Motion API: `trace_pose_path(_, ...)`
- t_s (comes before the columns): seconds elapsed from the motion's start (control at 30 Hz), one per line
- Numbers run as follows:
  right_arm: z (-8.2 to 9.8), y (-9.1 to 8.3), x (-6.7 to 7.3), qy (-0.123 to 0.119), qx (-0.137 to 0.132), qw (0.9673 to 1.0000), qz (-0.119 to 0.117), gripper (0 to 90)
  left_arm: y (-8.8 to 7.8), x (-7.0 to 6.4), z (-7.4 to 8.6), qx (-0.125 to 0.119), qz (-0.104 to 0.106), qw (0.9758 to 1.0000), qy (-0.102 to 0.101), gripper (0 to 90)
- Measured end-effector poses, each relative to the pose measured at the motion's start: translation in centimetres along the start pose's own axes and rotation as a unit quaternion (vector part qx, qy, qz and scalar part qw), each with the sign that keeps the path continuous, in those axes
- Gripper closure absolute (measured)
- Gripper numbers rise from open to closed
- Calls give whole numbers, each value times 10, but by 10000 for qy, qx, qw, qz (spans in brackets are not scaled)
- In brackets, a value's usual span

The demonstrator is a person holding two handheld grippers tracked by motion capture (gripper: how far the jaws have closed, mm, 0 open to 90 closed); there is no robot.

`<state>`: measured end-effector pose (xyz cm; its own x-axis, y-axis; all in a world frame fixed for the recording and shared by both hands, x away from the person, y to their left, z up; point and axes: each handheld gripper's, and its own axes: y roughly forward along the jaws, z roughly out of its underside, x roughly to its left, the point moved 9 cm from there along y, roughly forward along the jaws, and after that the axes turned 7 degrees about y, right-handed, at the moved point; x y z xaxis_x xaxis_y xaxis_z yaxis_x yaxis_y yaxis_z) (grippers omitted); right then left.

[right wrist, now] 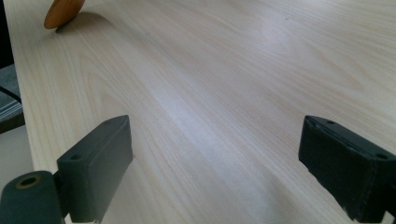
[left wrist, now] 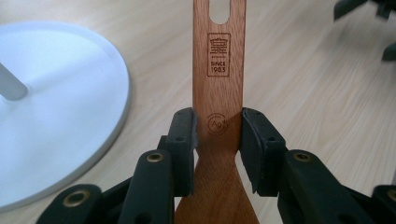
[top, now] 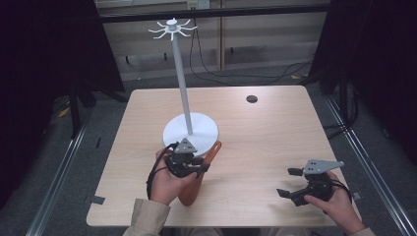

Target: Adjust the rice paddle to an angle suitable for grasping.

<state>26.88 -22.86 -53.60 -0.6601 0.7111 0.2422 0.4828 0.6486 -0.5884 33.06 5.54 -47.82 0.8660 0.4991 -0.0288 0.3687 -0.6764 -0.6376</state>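
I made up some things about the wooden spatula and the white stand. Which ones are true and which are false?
1. The left gripper is shut on the wooden spatula. True.
2. The right gripper holds the spatula too. False: its jaws are open with nothing between them.
3. The spatula hangs on the white stand. False: the hooks at its top are bare.
4. The handle has a slot in it. True.
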Motion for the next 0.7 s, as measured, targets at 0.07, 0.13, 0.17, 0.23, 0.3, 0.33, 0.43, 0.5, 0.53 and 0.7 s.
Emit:
trace_pose_path(0.07, 0, 0, 0, 2, -6, 10000, -5, 91, -4, 1, -2, -344, -19, 9994, 17, 667)
trace_pose_path(0.13, 0, -1, 0, 18, -24, 10000, 3, 91, -7, 1, -3, -708, 19, 9975, -25, 667)
trace_pose_path(0.17, 0, -1, 0, 36, -42, 10000, 8, 91, -9, 2, -3, -857, 0, 9963, -60, 667)
trace_pose_path(0.23, -1, -2, 0, 30, -55, 10000, -2, 91, -12, 2, -4, -1057, 22, 9943, -111, 667)
trace_pose_path(0.3, -1, -2, -1, 53, -60, 10000, 2, 91, -15, 3, -6, -1170, -56, 9930, -122, 667)
trace_pose_path(0.33, -1, -2, -1, 53, -64, 10000, 2, 91, -17, 3, -8, -1278, -82, 9917, -88, 667)
trace_pose_path(0.43, -3, -2, -1, 29, -124, 9999, 8, 91, -21, 4, -14, -1574, -95, 9873, -205, 667)
trace_pose_path(0.5, -3, -2, -1, 30, -127, 9999, 7, 91, -25, 7, -17, -1651, -225, 9859, -173, 667)
trace_pose_path(0.53, -3, -2, -1, 29, -140, 9999, 6, 91, -27, 8, -19, -1683, -285, 9851, -221, 667)
trace_pose_path(0.7, -3, -1, -1, 41, -133, 9999, 26, 90, -37, 14, -31, -1998, -467, 9782, -328, 667)
